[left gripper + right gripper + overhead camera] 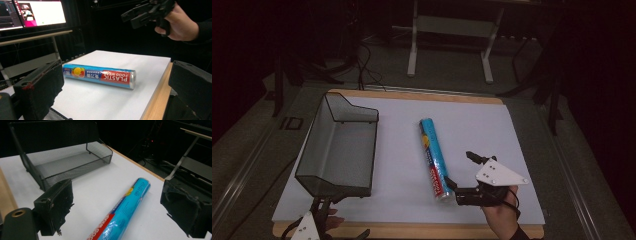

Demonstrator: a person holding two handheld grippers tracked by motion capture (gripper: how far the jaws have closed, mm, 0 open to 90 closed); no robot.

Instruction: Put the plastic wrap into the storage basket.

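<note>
Table point(512, 107): wooden top, covered almost to its edges by a white sheet point(402, 165).

Basket point(319, 182): black wire mesh, open-topped, with one taller stepped end at the far side. Stands on the left part of the sheet, long side running near to far. Nothing seen inside it.

Roll point(435, 157): plastic food wrap in a blue printed sleeve, red band toward the near end, silver end cap. Lies flat on the sheet right of centre, apart from the basket. Long axis runs near to far, near end angled slightly rightward.

Right gripper point(462, 172): held in a hand point(502, 212) at the near right, jaws spread wide with nothing between the pads. Its lower jaw sits just beside the roll's near end; whether it touches cannot be told. In the right gripper view the roll point(125, 212) runs up between the two jaws, lengthwise along the gripper's line of sight rather than across it.

Left gripper point(319, 210): at the near left edge, by the basket's near end. In the left gripper view its jaws stand apart and empty, and the roll point(100, 75) lies broadside, well off.

Judgement: the right gripper is much the nearer to the roll. A grasp would probably close across the near, red-banded end.
</note>
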